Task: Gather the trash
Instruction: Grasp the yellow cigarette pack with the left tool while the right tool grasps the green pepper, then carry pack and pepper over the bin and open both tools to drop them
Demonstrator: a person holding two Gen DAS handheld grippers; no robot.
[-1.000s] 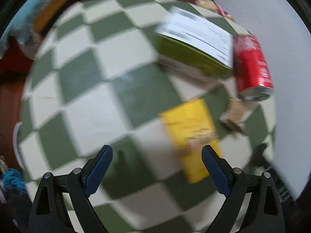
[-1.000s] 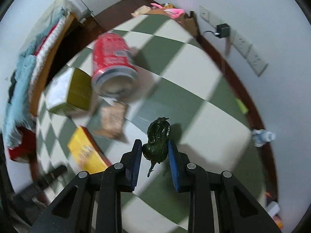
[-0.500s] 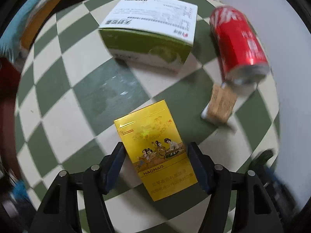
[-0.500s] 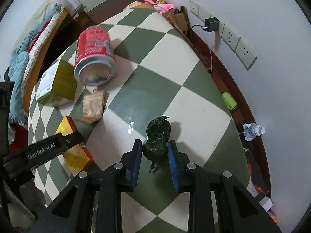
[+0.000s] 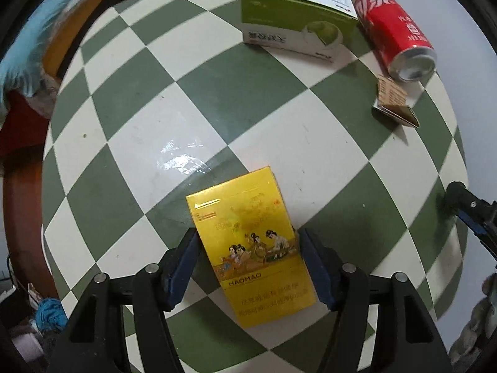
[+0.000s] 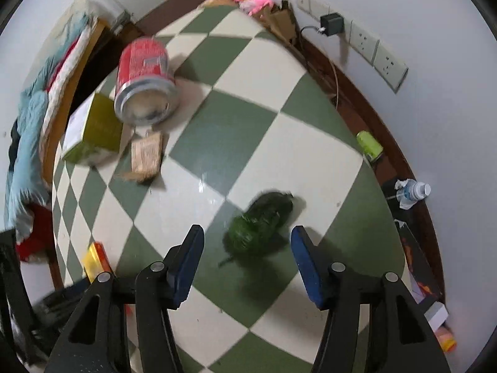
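A flat yellow cigarette box (image 5: 251, 245) lies on the green-and-cream checkered table. My left gripper (image 5: 248, 267) straddles it, its blue pads close against both long sides, the box still flat on the table. My right gripper (image 6: 247, 258) is open; a dark green pepper (image 6: 262, 225) lies blurred on the table between and just ahead of its fingers. A red soda can (image 5: 394, 34) lies on its side at the far right, also in the right wrist view (image 6: 144, 84). A small brown packet (image 5: 393, 99) lies near it.
A green and white carton (image 5: 295, 21) stands at the table's far side. The table edge (image 6: 382, 192) curves near the wall with sockets (image 6: 366, 43). A water bottle (image 6: 413, 191) and a green cup (image 6: 369, 144) lie on the floor by the wall.
My left gripper moved over the yellow box and narrowed onto its sides. My right gripper opened and let go of the green pepper, which now lies on the table.
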